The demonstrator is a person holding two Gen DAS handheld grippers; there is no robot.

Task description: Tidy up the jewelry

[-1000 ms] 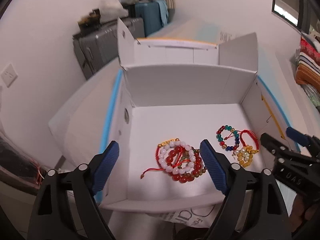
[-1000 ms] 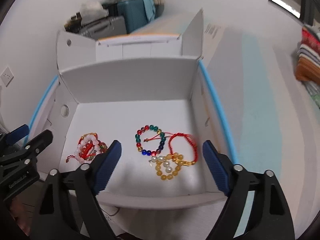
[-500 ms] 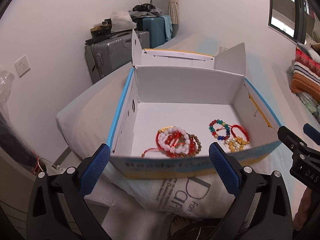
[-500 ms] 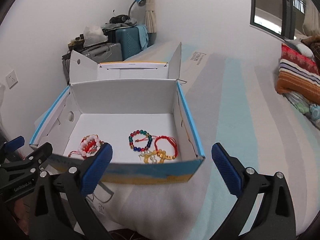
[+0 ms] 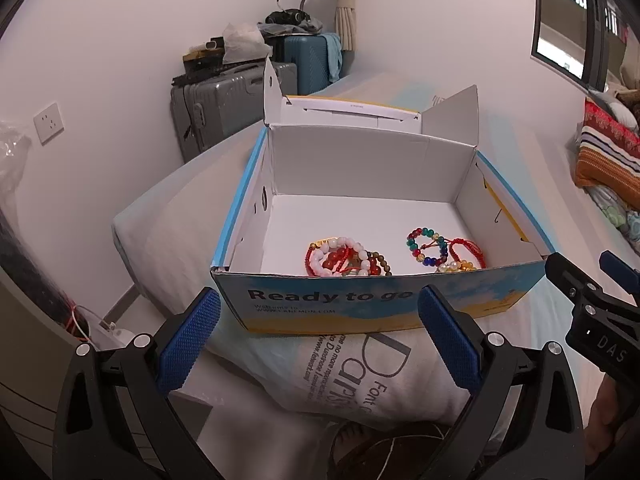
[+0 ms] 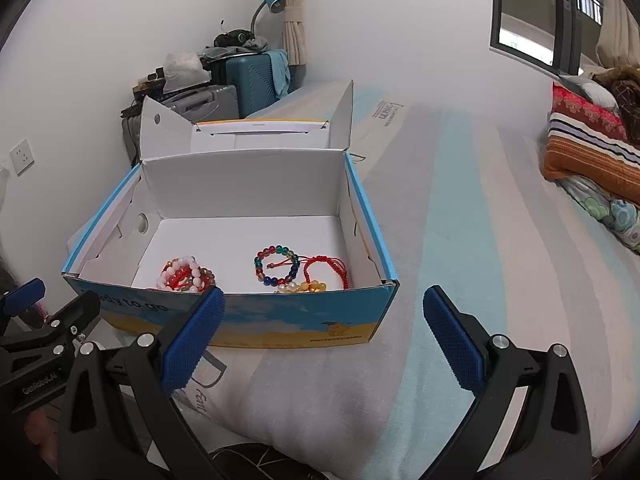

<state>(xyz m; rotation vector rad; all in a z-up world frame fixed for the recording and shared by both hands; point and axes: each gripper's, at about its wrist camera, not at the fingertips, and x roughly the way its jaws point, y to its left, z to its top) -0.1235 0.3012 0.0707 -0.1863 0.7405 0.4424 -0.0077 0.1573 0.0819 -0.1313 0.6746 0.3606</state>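
Observation:
An open cardboard box (image 5: 372,304) (image 6: 248,320) with a blue and yellow printed front stands on a bed. On its white floor lie two heaps of beaded bracelets: a red and white heap (image 5: 344,258) (image 6: 186,274) at the left, and a multicoloured ring with a red cord and yellow beads (image 5: 444,248) (image 6: 298,268) at the right. My left gripper (image 5: 318,334) hangs open in front of the box's front wall, with nothing between its blue pads. My right gripper (image 6: 322,338) is open too, in front of the box's right corner, also holding nothing.
The box rests on a pale striped mattress (image 6: 460,240) and a printed white cloth (image 5: 360,376). Suitcases (image 5: 224,108) stand against the wall behind. Folded striped blankets (image 6: 588,144) lie at the far right. The bed's left edge drops off beside the box.
Both grippers have drawn back out of the box toward me and spread wider. A second ago they hung over the bracelets; now the box's printed front wall is in view.

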